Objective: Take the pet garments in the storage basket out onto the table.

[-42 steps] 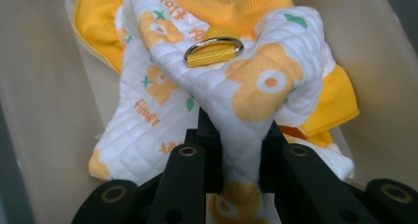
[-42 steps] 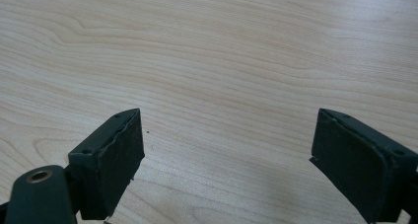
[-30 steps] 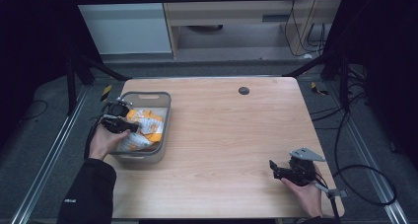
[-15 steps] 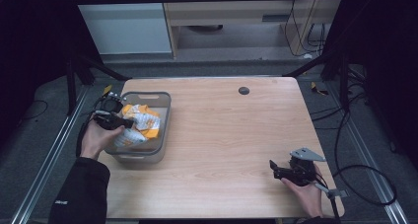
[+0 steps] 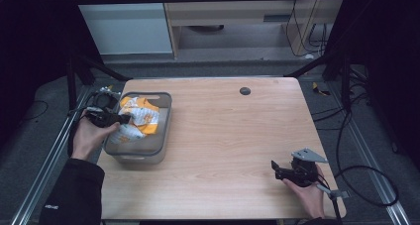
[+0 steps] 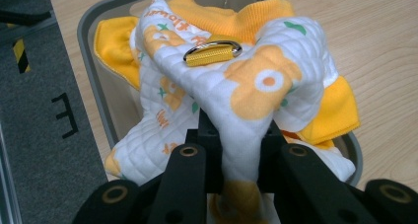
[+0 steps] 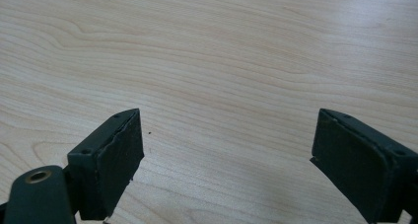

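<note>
Two hand-held grippers show in the high view: the left hand-held gripper (image 5: 111,119) at the grey plastic bin (image 5: 161,136) left of centre on the light wooden table (image 5: 237,136), the right hand-held gripper (image 5: 278,169) at lower right.

Left gripper view: its jaws pinch the white-and-orange quilted cloth garment (image 6: 246,95) above the bin (image 6: 93,61).

Right gripper view: its jaws stand wide apart over bare table (image 7: 222,61).

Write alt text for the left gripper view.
The left gripper is shut on a fold of a white quilted garment with orange flowers and yellow trim, in a grey bin on a wooden table. A metal D-ring lies on top.
</note>
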{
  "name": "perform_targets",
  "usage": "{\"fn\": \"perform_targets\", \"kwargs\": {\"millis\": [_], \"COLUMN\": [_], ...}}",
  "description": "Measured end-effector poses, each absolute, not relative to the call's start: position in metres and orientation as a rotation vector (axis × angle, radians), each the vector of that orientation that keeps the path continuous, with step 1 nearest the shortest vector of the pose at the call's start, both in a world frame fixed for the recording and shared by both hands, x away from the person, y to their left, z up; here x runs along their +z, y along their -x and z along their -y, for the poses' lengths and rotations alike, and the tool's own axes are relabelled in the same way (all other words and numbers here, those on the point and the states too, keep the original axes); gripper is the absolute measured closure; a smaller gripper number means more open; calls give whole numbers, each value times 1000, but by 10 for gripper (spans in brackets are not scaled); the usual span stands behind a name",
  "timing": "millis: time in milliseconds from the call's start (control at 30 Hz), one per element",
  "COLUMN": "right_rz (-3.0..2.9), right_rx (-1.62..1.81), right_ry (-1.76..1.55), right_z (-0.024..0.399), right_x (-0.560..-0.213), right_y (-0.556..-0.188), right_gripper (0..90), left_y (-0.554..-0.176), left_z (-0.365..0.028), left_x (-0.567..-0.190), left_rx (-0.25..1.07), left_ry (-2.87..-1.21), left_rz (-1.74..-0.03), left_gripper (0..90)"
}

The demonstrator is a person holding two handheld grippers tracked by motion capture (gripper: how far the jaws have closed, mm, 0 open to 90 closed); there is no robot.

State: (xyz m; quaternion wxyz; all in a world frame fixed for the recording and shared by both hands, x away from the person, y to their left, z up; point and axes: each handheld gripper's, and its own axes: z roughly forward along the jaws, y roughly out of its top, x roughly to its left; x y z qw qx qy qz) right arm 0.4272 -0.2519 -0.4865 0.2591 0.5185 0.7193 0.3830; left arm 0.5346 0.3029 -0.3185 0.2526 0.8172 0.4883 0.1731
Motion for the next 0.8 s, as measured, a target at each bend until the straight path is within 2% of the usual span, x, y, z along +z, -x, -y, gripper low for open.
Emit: {"fn": "perform_targets", "kwargs": {"millis": [800], "right_rz": [-1937], "right_rx": [1035], "right_ry": [-1394], "right_z": [252], "right_x": [-486], "right_y": [-427], "right_gripper": [120], "left_y": [-509], "left_z": [-283], "left_x": [-285], "left_rx": [497], "left_ry": [-2247], "left_rz": [-1165], "left_gripper": [790]}}
